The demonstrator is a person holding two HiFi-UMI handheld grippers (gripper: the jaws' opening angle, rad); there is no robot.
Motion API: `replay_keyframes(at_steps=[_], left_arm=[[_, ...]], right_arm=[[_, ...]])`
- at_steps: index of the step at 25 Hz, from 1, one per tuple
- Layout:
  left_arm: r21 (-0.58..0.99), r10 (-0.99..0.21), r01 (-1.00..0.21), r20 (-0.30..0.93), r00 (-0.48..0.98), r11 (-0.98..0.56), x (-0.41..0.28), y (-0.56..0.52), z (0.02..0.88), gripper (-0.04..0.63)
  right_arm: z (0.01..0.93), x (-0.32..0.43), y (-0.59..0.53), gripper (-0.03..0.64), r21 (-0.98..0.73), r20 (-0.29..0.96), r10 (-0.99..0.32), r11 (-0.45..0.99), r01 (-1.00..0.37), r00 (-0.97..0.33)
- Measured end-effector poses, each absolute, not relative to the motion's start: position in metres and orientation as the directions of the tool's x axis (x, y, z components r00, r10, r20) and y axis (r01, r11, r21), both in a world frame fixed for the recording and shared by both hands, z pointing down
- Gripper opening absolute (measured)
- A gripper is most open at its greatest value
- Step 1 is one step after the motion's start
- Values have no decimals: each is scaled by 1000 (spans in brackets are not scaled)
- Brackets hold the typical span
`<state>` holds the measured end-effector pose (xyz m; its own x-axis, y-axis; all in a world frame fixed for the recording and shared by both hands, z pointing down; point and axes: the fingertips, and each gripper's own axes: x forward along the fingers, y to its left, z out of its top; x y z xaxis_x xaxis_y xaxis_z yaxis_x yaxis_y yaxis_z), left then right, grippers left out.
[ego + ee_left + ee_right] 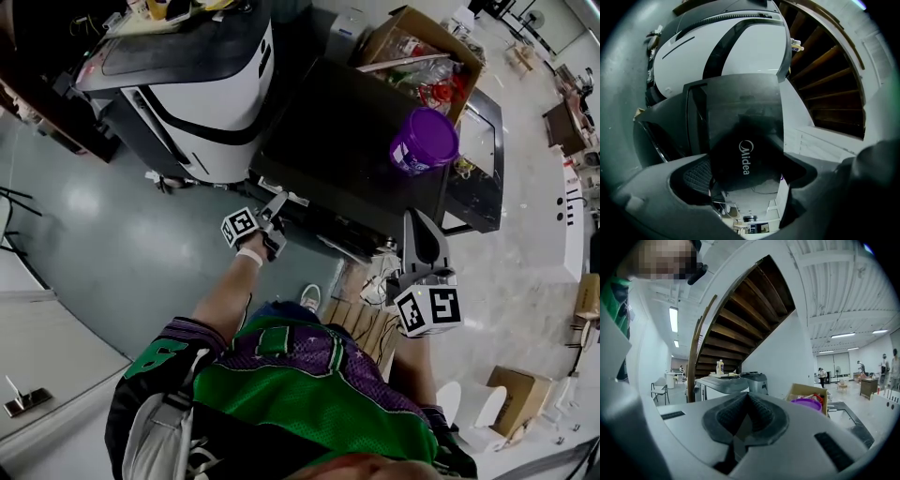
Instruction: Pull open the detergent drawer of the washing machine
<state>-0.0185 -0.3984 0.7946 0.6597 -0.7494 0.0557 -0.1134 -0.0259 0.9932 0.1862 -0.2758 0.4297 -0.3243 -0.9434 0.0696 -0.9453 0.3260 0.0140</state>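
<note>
Looking down past the green and purple jersey (281, 375), we have both tools out in front at the washing machine (347, 141). Right gripper (418, 219) sits nearest, off the machine's front edge, and its own view shows the jaws together with nothing between them (746, 420). Left gripper (278, 223) is up at the front corner, jaws spread wide. In its own view (747, 173) a dark panel (740, 131) bearing the Midea logo fills the gap, the ribbed pads (696, 176) standing clear of it on either side. That corner is where the detergent drawer (292, 201) sits, a pale bit showing just beyond the fingertips; whether it is out at all, I cannot tell. On the dark lid, a purple tub (425, 141) stands toward the right side, with an open cardboard box (412, 37) behind it. Left of the washer is a white and black machine (206, 94). Farther back, wooden stairs (736, 324) curve up overhead.
</note>
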Motion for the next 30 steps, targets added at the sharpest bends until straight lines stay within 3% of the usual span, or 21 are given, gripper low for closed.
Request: replay_keyframes(at_steps=[15,30], left_arm=[[993,-754,-113,104,649,40,-28,-372,798,442],[994,-803,-108,83,590,24,-31,-394,796,457]], right_arm=[[411,197,-246,0,-24,27,-950,310,-950,-311],[412,203,-252,0,7,48,-947,319,-948,-318]])
